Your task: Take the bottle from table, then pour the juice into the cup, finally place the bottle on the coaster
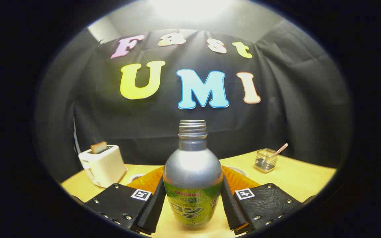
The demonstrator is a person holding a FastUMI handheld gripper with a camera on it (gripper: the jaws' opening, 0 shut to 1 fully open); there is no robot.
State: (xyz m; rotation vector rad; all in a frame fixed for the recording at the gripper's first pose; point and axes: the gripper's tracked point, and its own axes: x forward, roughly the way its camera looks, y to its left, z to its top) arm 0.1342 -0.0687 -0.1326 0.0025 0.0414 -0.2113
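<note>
Between the gripper [193,198] fingers: 1 bottle [192,175], uncapped, upright, both pads pressing it. Beyond: 1 toaster [103,165] w/ 1 toast slice [98,147], 1 glass jar [266,160]

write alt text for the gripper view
An uncapped silver bottle with a green label stands upright between the gripper fingers, which flank it closely. Beyond sit a white toaster and a glass jar on the table.

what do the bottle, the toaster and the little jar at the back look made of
Bottle: likely aluminium, with a matte silver shoulder, bare threaded neck and glossy green printed wrap. It stands between the claw fingers, whose pads seem to touch its sides. Toaster: smooth cream shell, probably plastic. Jar: clear and see-through, glass or acrylic.
</note>
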